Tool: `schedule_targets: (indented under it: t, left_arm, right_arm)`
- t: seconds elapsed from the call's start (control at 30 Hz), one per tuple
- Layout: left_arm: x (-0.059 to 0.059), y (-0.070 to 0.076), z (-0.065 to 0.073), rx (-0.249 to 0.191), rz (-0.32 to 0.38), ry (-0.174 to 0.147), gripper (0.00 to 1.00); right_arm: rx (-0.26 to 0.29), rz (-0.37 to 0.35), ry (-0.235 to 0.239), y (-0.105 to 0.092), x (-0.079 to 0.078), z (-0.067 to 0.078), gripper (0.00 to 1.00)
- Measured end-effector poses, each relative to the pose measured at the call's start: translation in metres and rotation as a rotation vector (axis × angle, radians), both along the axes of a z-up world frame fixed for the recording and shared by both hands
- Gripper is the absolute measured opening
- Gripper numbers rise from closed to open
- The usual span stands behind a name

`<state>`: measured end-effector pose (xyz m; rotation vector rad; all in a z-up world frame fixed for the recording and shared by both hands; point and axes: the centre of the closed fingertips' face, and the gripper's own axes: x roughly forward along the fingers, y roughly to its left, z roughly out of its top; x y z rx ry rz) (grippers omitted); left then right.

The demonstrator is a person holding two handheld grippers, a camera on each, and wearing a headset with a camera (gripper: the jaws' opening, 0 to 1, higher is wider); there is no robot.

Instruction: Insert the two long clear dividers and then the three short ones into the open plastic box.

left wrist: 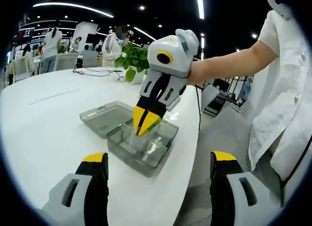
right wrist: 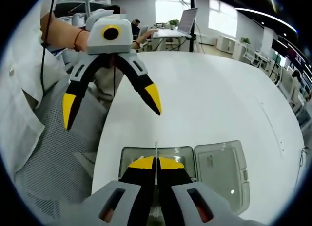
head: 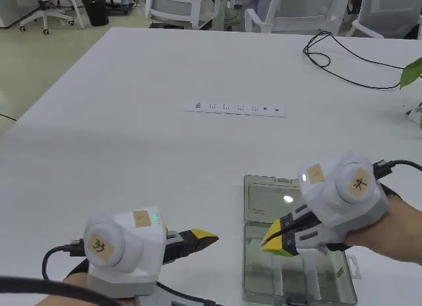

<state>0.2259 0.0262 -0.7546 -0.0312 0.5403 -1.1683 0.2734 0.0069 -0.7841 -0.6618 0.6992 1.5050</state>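
The clear plastic box (head: 258, 283) lies open at the table's near right, its lid (head: 271, 195) folded flat away from me. My right gripper (head: 271, 244) hangs over the box's tray, shut on a thin clear divider (right wrist: 156, 149) held edge-up between its yellow tips. In the left gripper view the same gripper (left wrist: 145, 123) points down into the tray (left wrist: 156, 155), with the divider (left wrist: 139, 138) reaching inside. My left gripper (head: 201, 240) sits left of the box, wide open and holding nothing; the right gripper view has it (right wrist: 112, 106) facing me.
A white power strip (head: 241, 109) lies mid-table and a black cable (head: 343, 55) loops at the far right beside a green plant leaf (head: 410, 72). The table's near edge runs close to the box. Office chairs (head: 173, 6) stand beyond the far edge.
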Motion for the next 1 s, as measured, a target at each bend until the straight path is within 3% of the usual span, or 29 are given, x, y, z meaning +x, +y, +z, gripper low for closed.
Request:
schedule_targets:
  t: [0.57, 1.0]
  left_arm:
    - [-0.001, 0.000, -0.007, 0.020, -0.011, 0.000, 0.90]
    - [0.009, 0.002, -0.009, 0.035, 0.015, -0.015, 0.93]
  right_arm:
    - [-0.067, 0.012, 0.017, 0.003, 0.000, -0.022, 0.03]
    - [-0.117, 0.027, 0.007, 0.003, -0.001, -0.031, 0.03]
